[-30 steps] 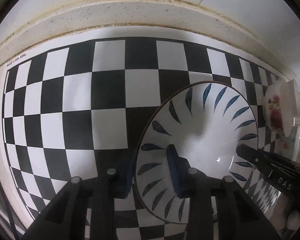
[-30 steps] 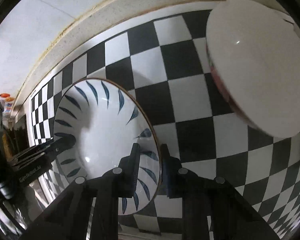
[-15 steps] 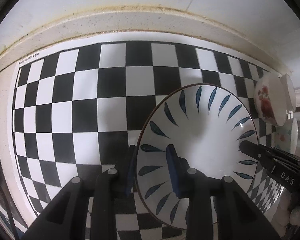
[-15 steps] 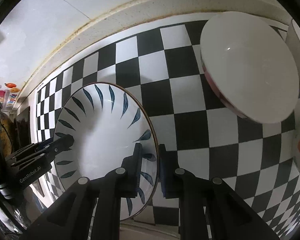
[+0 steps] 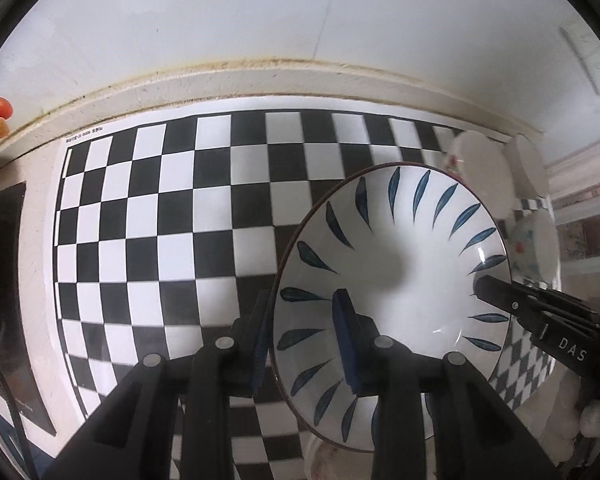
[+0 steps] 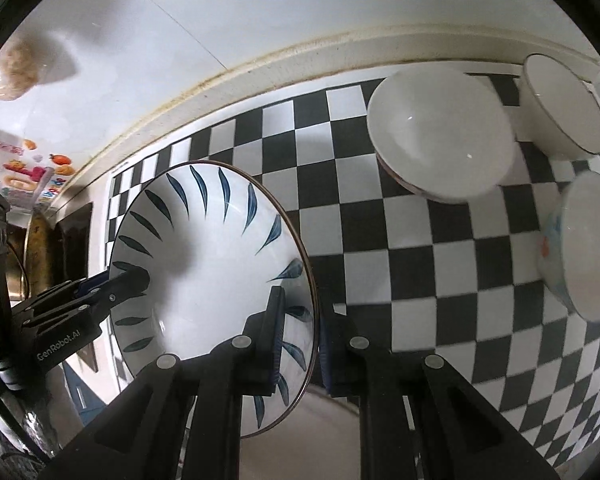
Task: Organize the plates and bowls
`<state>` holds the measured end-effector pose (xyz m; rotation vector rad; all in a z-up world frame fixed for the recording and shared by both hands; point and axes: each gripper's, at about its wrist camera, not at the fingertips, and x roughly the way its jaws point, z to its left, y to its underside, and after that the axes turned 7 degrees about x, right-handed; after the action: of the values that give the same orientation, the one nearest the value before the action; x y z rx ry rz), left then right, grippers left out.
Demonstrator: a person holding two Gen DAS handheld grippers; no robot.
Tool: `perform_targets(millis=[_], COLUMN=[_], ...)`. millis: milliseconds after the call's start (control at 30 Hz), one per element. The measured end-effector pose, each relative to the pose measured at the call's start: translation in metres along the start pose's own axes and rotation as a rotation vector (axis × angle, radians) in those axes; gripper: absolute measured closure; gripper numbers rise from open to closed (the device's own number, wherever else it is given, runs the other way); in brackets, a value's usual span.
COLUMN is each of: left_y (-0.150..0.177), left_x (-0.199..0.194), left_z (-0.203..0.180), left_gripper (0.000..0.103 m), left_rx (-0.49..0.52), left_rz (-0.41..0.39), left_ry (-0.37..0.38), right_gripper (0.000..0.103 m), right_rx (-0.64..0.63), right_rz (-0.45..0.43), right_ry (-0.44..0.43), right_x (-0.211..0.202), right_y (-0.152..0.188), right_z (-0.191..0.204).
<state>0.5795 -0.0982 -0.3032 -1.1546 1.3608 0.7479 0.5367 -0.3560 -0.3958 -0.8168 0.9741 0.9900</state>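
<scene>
- Both jaws pinch opposite rims of the leaf-pattern bowl [image 5: 396, 264]: left gripper [image 5: 306, 336], right gripper [image 6: 300, 336].
- Risk: uneven hand motion twists the rim free; the bowl drops onto the checkered surface [image 5: 160, 220].

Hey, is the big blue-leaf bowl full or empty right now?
Empty. The blue-leaf bowl shows a bare, glossy white inside in both wrist views, with only shadow and glare.
</scene>
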Motion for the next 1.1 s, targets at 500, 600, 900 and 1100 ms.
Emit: perform_targets(millis=[500,600,900,1100], left_y=[0.056,0.071,0.108,0.122], left_x=[-0.029,-0.023,0.022,0.048], left_z=[-0.059,-0.065,-0.074,-0.079], left_gripper=[0.076,0.076,0.076,0.075], left_rx=[0.062,0.066,0.069,0.073], left_rz=[-0.036,-0.011,0.108,0.170], left_ry=[0.023,0.026,0.022,0.010], right_gripper=[0.087,0.087,0.088,0.088], right_rx=[-0.020,-0.018,0.011,0.020], right_rz=[-0.059,-0.045,0.027,0.084], right_ry=[-0.042,-0.042,-0.027,-0.005], right_x=[-0.080,-0.081,-0.048,-0.019], right_y=[0.076,0.096,0.134,0.150], right_z=[-0.035,-0.044,-0.073,-0.088])
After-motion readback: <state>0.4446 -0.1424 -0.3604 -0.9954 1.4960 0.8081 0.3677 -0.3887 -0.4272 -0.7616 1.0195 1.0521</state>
